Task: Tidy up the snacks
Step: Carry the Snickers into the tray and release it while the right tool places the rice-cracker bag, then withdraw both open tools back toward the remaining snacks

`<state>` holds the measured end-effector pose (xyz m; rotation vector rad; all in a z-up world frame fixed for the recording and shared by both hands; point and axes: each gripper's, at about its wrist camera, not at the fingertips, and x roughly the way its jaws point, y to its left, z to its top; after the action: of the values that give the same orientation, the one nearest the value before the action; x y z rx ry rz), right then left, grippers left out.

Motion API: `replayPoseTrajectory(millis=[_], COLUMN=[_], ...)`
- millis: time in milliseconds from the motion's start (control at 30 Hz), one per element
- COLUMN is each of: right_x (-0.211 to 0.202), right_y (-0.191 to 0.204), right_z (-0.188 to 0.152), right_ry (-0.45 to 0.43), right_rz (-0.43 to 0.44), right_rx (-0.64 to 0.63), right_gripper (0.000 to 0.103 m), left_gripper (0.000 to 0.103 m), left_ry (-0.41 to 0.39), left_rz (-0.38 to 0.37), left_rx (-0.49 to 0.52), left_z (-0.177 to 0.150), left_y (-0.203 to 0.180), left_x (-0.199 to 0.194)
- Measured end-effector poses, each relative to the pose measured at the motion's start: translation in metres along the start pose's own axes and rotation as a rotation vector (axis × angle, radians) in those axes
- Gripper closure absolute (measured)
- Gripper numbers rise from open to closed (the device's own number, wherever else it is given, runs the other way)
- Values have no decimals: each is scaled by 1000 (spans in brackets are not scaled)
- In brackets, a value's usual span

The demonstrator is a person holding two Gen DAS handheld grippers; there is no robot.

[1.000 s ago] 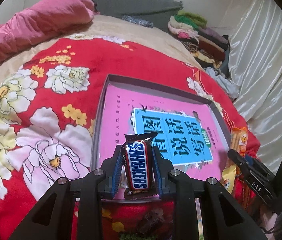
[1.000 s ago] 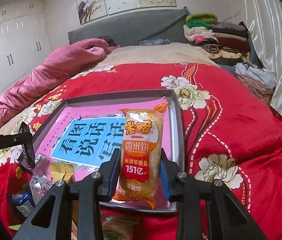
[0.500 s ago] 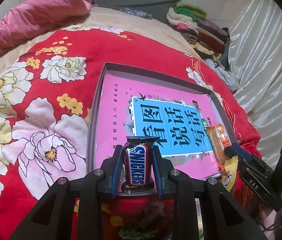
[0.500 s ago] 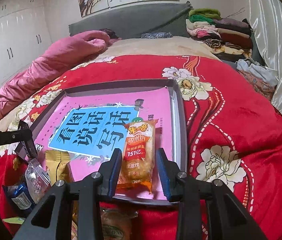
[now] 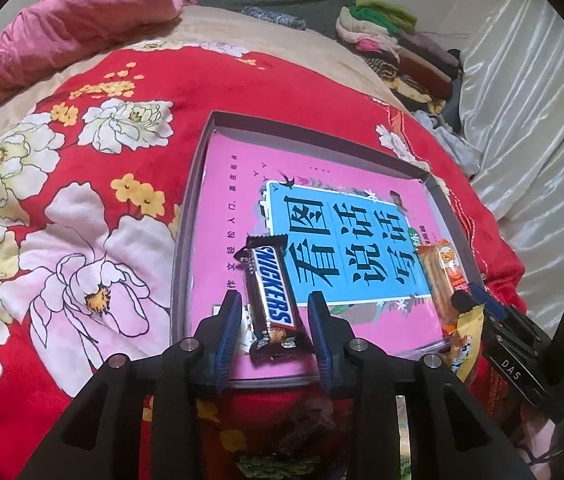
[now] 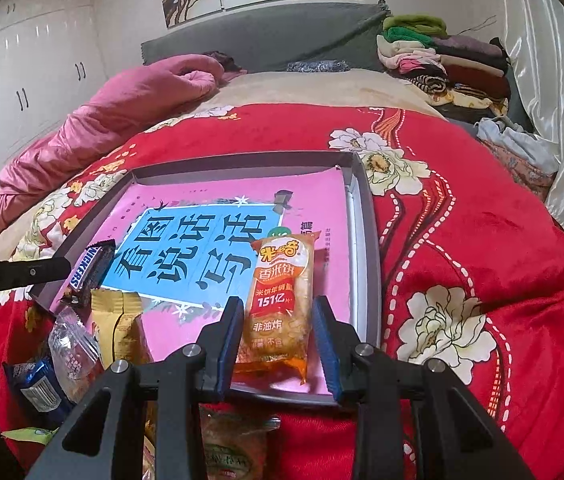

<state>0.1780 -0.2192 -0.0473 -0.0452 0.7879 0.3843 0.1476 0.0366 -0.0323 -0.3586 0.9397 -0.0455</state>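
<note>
Since a second ago, the left gripper (image 5: 274, 330) has just been opening; the Snickers bar (image 5: 272, 298) now lies tilted and unpinched on the pink book (image 5: 238, 184) in the grey tray (image 5: 186, 216). Right view: the right gripper (image 6: 280, 340) stands apart around the rice-cracker pack (image 6: 280, 300), which lies flat on the book.

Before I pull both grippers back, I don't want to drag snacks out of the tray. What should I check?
1. Snickers bar lies inside the tray: ok.
2. left gripper clear of it: ok; its jaws have just been opening, with gaps on both sides.
3. rice cracker pack rests in the tray: ok.
4. right gripper has released it: cannot tell; pads hug its sides.
5. All snacks tidied: not ok; loose snacks lie beside the tray.
</note>
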Motion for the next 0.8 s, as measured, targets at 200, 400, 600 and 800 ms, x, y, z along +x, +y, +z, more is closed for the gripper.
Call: replayPoseTrajectory(millis=[200, 400, 600, 800], right_x=[-2, -7, -13, -18], right_y=[-1, -4, -4, -2], right_z=[0, 1, 3, 5], right_ry=[-8, -22, -47, -66], right_rz=[0, 3, 9, 17], right_rx=[5, 14, 12, 6], right_gripper=[67, 67, 64, 56], left_gripper=[59, 49, 39, 32], left_ry=[-4, -10, -18, -26], left_rz=[1, -10, -24, -40], left_rx=[2, 8, 13, 15], left_z=[1, 0, 0, 0], left_y=[0, -3, -5, -5], left_x=[-1, -4, -9, -15])
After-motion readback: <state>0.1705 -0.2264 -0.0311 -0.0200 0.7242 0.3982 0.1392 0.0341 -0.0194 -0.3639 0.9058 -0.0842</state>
